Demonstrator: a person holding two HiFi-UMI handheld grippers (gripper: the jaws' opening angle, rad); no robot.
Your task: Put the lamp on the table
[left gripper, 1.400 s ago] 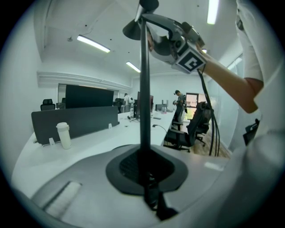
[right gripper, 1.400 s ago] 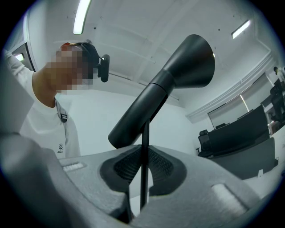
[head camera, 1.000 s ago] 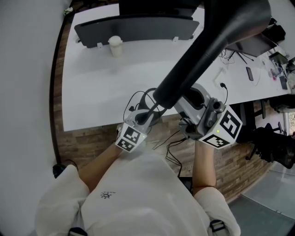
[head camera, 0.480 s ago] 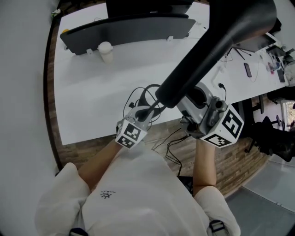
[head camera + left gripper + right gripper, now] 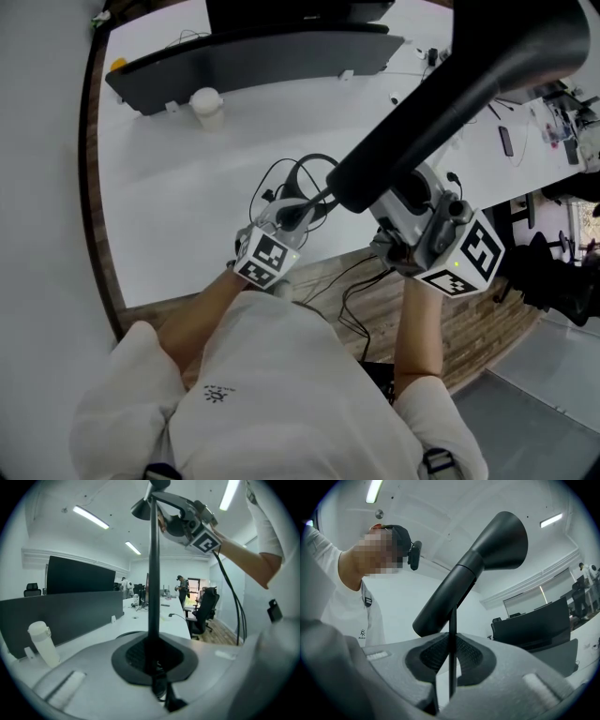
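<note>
The black lamp's thick tubular head [image 5: 450, 103] slants across the head view, above the near edge of the white table [image 5: 178, 197]. My left gripper [image 5: 292, 216] is shut on the lamp's thin black pole [image 5: 153, 573], which stands upright between its jaws. My right gripper [image 5: 405, 195] is shut on a thin black rod [image 5: 452, 653] just below the flared lamp head [image 5: 473, 578]. The right gripper [image 5: 190, 522] also shows at the top of the left gripper view, high on the pole. A thin black loop [image 5: 305, 178] curls beside the left gripper over the table.
A white lidded cup [image 5: 206, 106] stands at the table's far side before a dark divider panel [image 5: 253, 56]. Cables and small devices [image 5: 506, 141] lie at the right end. Wood floor [image 5: 375, 300] and black cables run below the near edge. Office chairs [image 5: 204, 611] stand beyond.
Both grippers and the lamp have moved forward from in front of the table's near edge to over it. The grips have not changed.
</note>
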